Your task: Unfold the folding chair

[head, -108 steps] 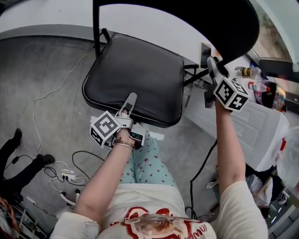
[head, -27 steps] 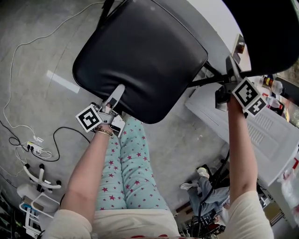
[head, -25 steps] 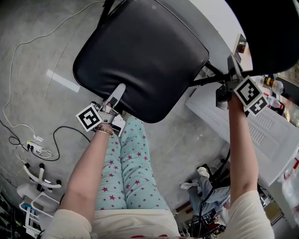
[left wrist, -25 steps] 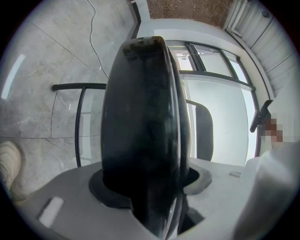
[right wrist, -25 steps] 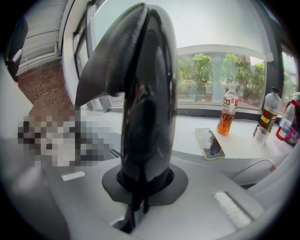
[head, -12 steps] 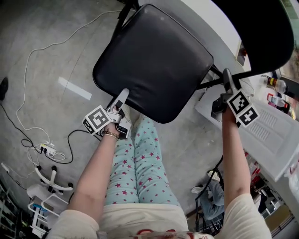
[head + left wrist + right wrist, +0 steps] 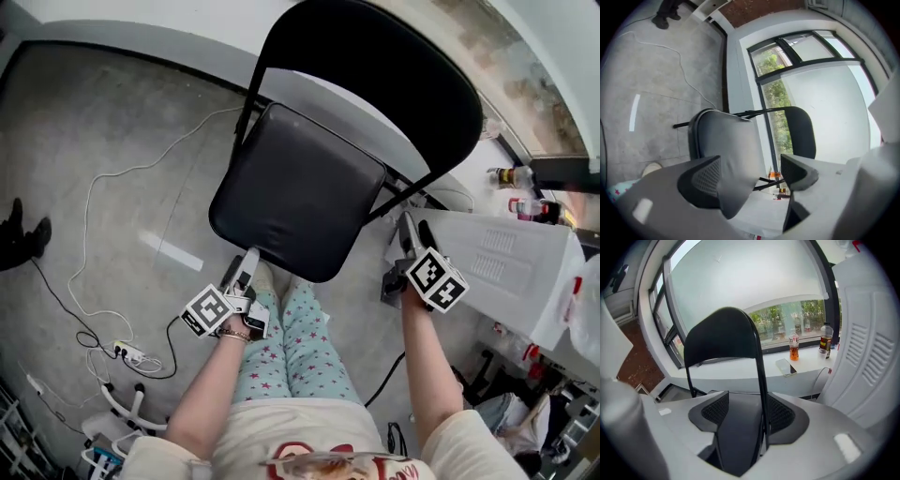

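Head view, from the left: the left gripper point(image 7: 242, 265) is released, jaws apart on nothing, just short of the seat's front edge. The folding chair point(image 7: 309, 187) stands opened on the floor point(image 7: 112, 141), ahead of both hands, with its backrest point(image 7: 375, 66) on the far side. The right gripper point(image 7: 412, 232), whose jaws have just been opening and hold nothing, hangs beside the right frame tube point(image 7: 403, 197), about equally near.

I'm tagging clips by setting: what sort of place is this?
Likely an indoor workroom or office corner: bare concrete floor, loose cables with a power strip, and a window ledge holding bottles.
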A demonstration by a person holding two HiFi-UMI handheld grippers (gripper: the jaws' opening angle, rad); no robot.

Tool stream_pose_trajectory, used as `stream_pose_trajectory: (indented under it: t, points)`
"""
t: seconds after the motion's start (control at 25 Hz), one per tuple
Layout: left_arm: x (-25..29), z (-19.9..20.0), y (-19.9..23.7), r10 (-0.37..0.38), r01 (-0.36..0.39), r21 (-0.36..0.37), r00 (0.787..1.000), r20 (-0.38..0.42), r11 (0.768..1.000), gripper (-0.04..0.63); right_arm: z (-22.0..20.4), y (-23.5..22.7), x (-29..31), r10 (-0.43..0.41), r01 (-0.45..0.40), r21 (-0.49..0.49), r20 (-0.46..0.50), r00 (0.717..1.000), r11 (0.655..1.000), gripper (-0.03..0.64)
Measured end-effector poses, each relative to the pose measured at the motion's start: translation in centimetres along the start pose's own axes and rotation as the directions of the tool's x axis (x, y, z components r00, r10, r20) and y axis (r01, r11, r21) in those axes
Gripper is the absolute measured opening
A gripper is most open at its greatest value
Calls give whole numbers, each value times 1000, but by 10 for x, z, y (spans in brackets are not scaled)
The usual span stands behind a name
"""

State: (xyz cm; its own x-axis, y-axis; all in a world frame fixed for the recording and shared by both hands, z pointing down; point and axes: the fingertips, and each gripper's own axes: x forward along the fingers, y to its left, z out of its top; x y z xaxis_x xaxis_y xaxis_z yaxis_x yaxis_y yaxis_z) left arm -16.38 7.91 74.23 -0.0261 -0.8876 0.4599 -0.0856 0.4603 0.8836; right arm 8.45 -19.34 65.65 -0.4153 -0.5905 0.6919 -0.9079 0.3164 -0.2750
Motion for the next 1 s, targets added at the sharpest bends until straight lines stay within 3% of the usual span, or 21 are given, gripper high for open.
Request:
stream_pose_trajectory:
  t: [0.12, 0.24, 0.36, 0.44, 0.6, 0.76, 0.88, 1.0]
  points:
    - [-9, -10, -61, -77, 86, 80, 992, -103, 993, 400, 11, 30, -33, 58, -58, -2, 17, 998, 998, 270]
    - [-18, -11, -113, -117, 143, 172, 981, -152, 975, 399, 32, 68, -63, 125, -124, -36, 52, 991, 992, 246]
    - [-14, -1, -173, -177, 229, 329, 968, -178, 916, 385, 60, 104, -85, 200, -192, -68, 131, 971, 979, 226]
    - [-20, -9, -215, -223, 286, 386, 954, -201, 877, 371, 74, 120, -107, 252, -241, -85, 155, 955, 967, 213]
    - [-32, -32, -276, -283, 371, 434, 925, -254, 821, 358, 87, 142, -142, 333, -318, -118, 151, 931, 941, 195]
    - [-41, -39, -326, -332, 432, 466, 900, -283, 772, 299, 98, 164, -171, 408, -378, -191, 156, 900, 906, 164]
    - [-48, -45, -358, -348, 467, 530, 883, -314, 708, 266, 106, 178, -192, 452, -404, -263, 157, 878, 876, 140]
    - [-54, -52, -382, -371, 502, 583, 865, -338, 639, 165, 109, 182, -202, 474, -414, -302, 160, 866, 859, 109]
